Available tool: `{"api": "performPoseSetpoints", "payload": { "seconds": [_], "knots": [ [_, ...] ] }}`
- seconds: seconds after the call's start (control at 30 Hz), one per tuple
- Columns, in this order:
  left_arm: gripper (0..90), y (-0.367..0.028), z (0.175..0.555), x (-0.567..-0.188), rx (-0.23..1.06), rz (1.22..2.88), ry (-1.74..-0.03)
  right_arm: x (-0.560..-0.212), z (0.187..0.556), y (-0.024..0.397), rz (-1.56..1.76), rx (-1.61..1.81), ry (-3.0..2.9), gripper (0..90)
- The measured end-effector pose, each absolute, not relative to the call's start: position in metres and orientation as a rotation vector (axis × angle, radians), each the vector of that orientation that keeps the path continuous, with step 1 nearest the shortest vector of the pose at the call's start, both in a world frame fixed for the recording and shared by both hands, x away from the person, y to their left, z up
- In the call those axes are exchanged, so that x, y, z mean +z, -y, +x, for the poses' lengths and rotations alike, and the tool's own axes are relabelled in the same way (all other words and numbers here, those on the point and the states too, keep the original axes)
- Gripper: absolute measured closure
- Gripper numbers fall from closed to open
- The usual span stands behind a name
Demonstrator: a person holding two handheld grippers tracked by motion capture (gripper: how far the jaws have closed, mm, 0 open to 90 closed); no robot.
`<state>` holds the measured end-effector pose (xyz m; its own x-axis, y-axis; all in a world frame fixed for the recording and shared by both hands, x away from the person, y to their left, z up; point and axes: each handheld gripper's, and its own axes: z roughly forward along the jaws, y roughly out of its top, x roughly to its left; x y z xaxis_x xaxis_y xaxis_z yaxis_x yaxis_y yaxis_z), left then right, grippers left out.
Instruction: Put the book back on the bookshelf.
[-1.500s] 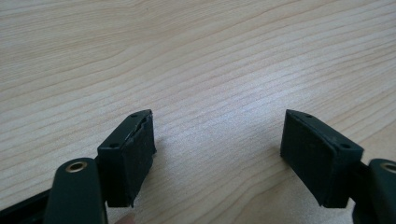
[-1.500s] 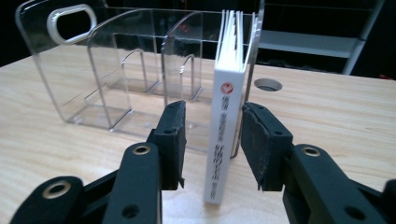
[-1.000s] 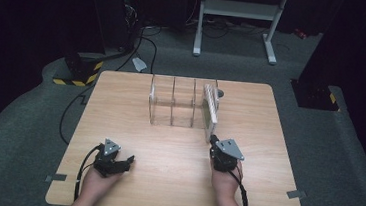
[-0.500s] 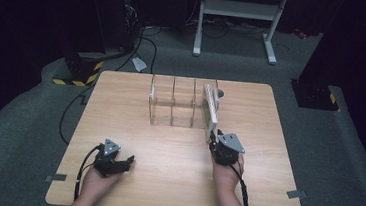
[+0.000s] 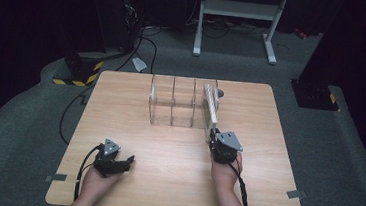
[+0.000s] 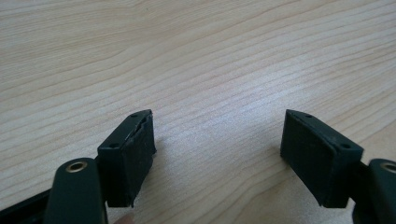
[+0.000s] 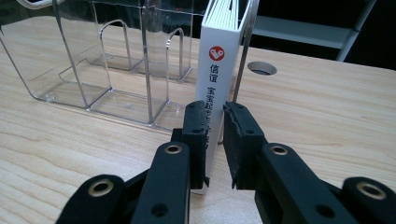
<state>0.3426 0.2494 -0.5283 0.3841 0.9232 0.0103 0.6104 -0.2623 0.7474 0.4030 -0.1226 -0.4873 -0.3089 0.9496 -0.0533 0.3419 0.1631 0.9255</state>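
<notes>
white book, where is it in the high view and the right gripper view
High view: the white book stands upright right of centre, in the clear rack's right end, ahead of the right gripper.
Right gripper view: top centre, spine between the black jaws.
Shared landmark: the clear rack.

right claw (image 5: 213, 134): now moved forward, right up at the white book (image 5: 210, 105)
right claw jaws: just closed on the book's spine

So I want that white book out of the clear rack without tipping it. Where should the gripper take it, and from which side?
Take the white book by the lower spine, coming level from the table's near side. It stands upright in the rack's end slot, spine out, slim enough for the jaws. The right gripper is already shut there.
</notes>
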Motion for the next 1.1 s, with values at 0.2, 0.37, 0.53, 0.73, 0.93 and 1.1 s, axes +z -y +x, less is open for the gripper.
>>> {"api": "performPoseSetpoints", "payload": {
  "seconds": [0.2,0.37,0.53,0.73,0.93,1.1],
  "knots": [
    [26.1,-0.249,0.343,-0.528,0.602,1.98,-1.314,-0.488,0.404,0.122,1.243,1.147,-1.762,77.1],
    [26.1,-0.249,0.343,-0.528,0.602,1.98,-1.314,-0.487,0.406,0.12,1.251,1.149,-1.76,76.1],
    [26.1,-0.25,0.343,-0.528,0.603,1.981,-1.313,-0.487,0.409,0.119,1.254,1.152,-1.757,75.7],
    [26.1,-0.25,0.343,-0.528,0.603,1.981,-1.313,-0.486,0.414,0.117,1.26,1.151,-1.757,75.6],
    [26.1,-0.25,0.343,-0.528,0.603,1.982,-1.312,-0.485,0.417,0.116,1.267,1.145,-1.755,75.6],
    [26.1,-0.25,0.343,-0.528,0.603,1.982,-1.313,-0.486,0.42,0.115,1.265,1.154,-1.75,75.5]
  ]
}}
